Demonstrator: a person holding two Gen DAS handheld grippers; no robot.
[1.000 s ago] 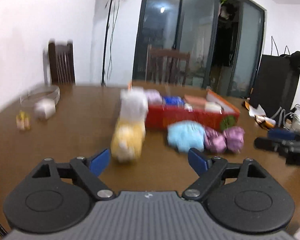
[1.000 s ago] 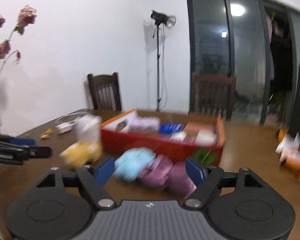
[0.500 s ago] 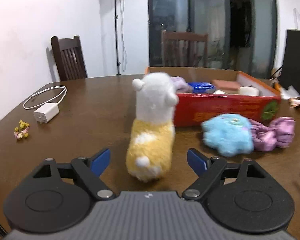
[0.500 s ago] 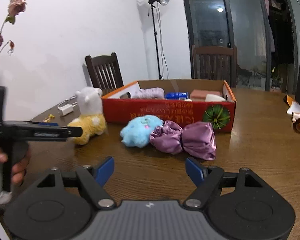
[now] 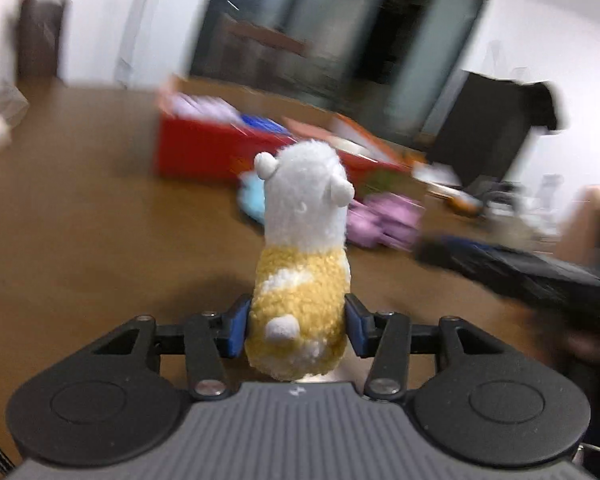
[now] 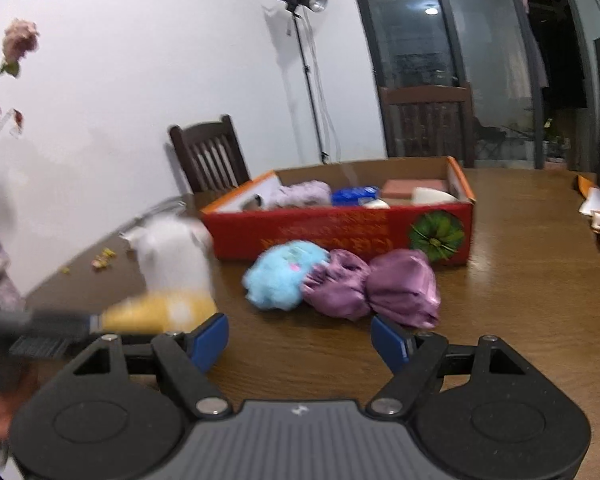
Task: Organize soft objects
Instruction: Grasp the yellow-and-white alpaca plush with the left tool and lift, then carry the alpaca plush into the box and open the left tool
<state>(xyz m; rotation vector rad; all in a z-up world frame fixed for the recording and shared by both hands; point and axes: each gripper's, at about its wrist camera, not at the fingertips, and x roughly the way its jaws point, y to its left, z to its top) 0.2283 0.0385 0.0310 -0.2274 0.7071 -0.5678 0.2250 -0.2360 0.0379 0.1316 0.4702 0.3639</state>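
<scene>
Left gripper [image 5: 297,327] clenched on the fluffy yellow-and-white plush alpaca [image 5: 300,272], gripping the yellow rump, probably so the head clears the rim of the red cardboard box [image 6: 340,228] ahead. Right gripper [image 6: 300,344] released, hovering near the blue fuzzy plush [image 6: 284,274] on the brown wooden table [image 6: 520,300].

Left gripper [image 5: 296,326], right gripper [image 6: 300,344]: black linkages; blue pads; silver screws; ribbed grey housing.

Left gripper [image 5: 297,326] fingers clamped; right gripper [image 6: 300,346] fingers spread.
</scene>
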